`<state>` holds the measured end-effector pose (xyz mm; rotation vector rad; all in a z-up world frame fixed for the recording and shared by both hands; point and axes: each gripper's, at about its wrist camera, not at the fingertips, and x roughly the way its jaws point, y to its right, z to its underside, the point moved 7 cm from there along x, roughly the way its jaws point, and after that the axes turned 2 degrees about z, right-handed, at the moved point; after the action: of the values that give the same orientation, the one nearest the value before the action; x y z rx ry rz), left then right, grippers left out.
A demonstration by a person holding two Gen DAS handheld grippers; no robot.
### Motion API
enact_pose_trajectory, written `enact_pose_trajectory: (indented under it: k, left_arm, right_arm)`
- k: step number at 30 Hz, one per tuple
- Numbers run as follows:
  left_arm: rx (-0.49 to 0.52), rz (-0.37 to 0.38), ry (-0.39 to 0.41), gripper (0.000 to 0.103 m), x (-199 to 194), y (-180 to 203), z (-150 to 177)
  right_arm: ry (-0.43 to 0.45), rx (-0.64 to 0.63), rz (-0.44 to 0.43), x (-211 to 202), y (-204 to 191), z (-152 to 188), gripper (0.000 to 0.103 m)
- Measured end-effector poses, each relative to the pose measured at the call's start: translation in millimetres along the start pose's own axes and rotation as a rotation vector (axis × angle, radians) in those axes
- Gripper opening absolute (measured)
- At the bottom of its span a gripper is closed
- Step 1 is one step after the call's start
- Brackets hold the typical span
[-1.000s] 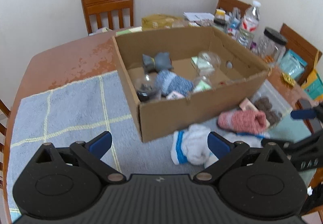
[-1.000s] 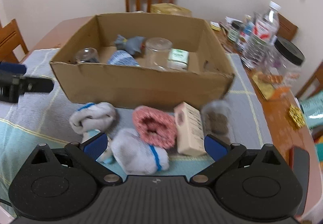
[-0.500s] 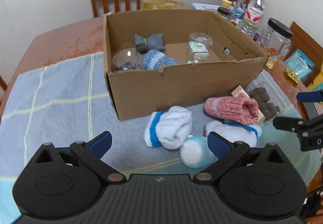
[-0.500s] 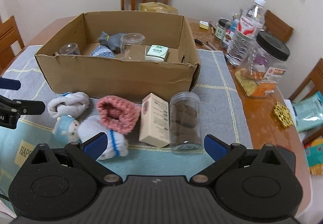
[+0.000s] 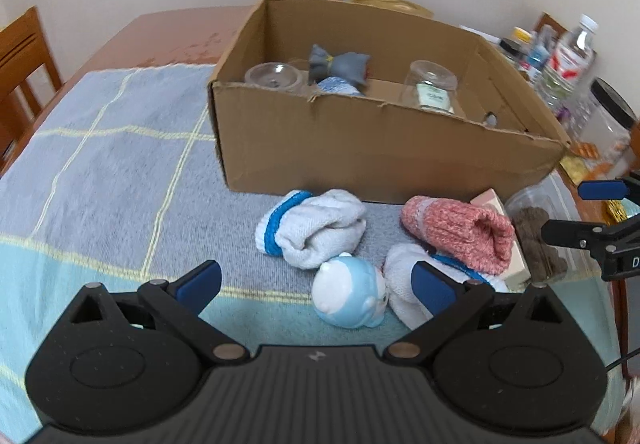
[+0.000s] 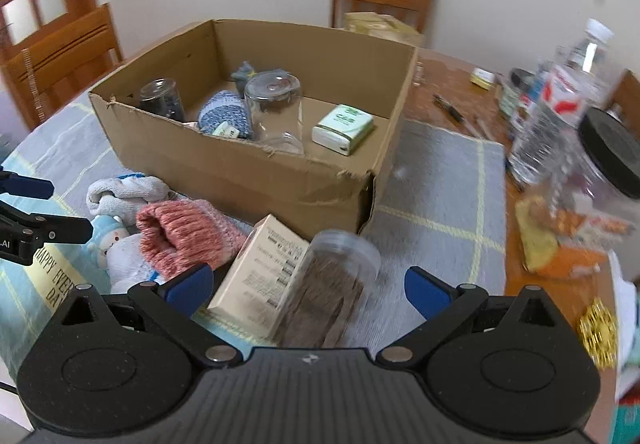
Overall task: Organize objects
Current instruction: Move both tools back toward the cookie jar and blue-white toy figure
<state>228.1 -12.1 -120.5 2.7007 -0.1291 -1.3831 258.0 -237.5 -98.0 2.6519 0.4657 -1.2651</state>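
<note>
Blue checked cloth (image 5: 120, 163) spreads under both my grippers, each spread wide and empty. Ahead of my right gripper (image 6: 308, 286) lies the clear jar (image 6: 332, 280); I'd close across its middle, clear of the carton (image 6: 260, 276) touching it.

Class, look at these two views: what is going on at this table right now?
A person holds two grippers over a table, sorting items into a cardboard box. The left gripper is open above a small blue figurine and rolled socks. The right gripper is open around a clear jar lying beside a beige carton. Neither grips anything. Glasses, socks and a small green box already sit in the box.
</note>
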Motion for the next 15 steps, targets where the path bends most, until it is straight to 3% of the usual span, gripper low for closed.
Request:
enact_pose_trajectory:
  k: [15]
  left_arm:
    - [-0.092,-0.063,-0.011,0.101,3,-4,13]
  right_arm:
    - [-0.073,-0.121,-0.223,50,5,-10,0.103]
